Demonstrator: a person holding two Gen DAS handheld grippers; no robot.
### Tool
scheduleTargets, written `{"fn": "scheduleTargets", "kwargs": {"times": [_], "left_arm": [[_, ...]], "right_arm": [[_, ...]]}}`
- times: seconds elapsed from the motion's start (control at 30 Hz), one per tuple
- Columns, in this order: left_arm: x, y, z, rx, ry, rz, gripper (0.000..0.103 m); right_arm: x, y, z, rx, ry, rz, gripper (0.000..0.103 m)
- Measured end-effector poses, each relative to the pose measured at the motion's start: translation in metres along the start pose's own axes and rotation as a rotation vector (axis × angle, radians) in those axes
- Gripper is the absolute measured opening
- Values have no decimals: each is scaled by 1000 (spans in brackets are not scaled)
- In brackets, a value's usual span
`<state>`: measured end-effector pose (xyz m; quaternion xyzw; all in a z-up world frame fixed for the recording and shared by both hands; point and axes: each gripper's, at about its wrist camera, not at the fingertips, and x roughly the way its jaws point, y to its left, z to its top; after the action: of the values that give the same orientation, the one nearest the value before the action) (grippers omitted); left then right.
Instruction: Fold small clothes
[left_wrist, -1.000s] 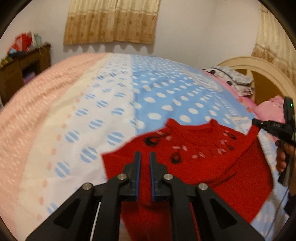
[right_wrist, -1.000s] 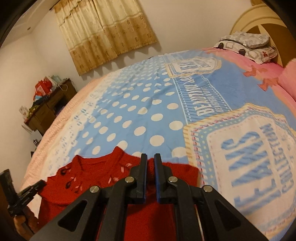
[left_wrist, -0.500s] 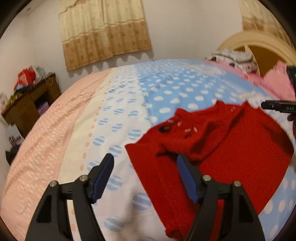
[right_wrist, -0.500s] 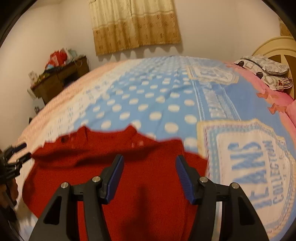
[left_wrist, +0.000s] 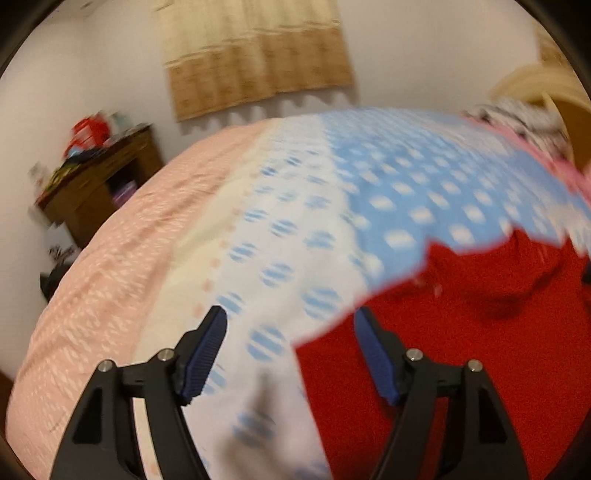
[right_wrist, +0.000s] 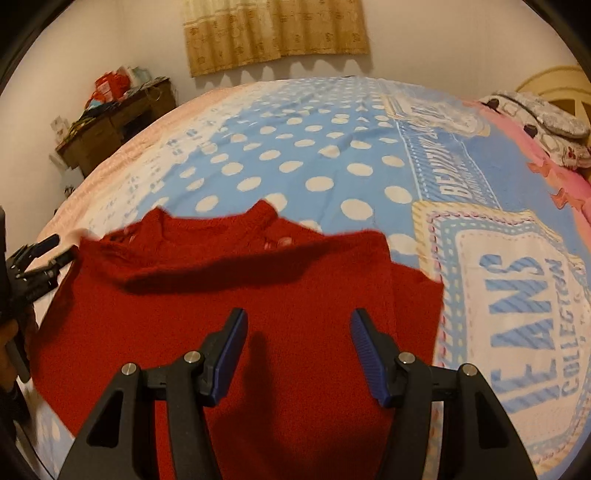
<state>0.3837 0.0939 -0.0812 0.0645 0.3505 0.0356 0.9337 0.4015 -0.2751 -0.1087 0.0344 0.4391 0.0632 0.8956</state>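
Note:
A small red knitted sweater (right_wrist: 236, 295) lies flat on the bed, neck toward the far side. It also shows in the blurred left wrist view (left_wrist: 461, 332), at the right. My right gripper (right_wrist: 297, 321) is open and empty, just above the sweater's body. My left gripper (left_wrist: 290, 317) is open and empty over the bedspread at the sweater's left edge. The left gripper also shows in the right wrist view (right_wrist: 37, 254), beside the sweater's left shoulder.
The bed (right_wrist: 332, 155) has a blue dotted and pink spread. A wooden desk with clutter (right_wrist: 110, 114) stands at the far left wall. Pillows (right_wrist: 546, 122) and a headboard (right_wrist: 554, 85) are at the right. Curtains (right_wrist: 273, 33) hang behind.
Both grippers opened and let go of the sweater, which now lies flat on the bed. The left gripper swung left, away from it.

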Motion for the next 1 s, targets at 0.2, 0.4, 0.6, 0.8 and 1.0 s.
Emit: {"fn": "scheduleTargets", "kwargs": {"times": [0.2, 0.4, 0.6, 0.8, 1.0], "left_arm": [[-19, 4, -16, 58, -33, 11, 74], [-33, 6, -16, 37, -11, -127, 74], [-11, -9, -16, 9, 76, -266, 56], [8, -21, -20, -17, 142, -356, 37], [12, -25, -21, -11, 141, -386, 9]], "right_arm": [[5, 8, 4, 7, -5, 24, 59], [-8, -6, -1, 5, -10, -31, 59], [-17, -40, 3, 116, -22, -35, 59], [-10, -38, -2, 67, 4, -51, 59], [-8, -37, -5, 67, -7, -47, 59]]}}
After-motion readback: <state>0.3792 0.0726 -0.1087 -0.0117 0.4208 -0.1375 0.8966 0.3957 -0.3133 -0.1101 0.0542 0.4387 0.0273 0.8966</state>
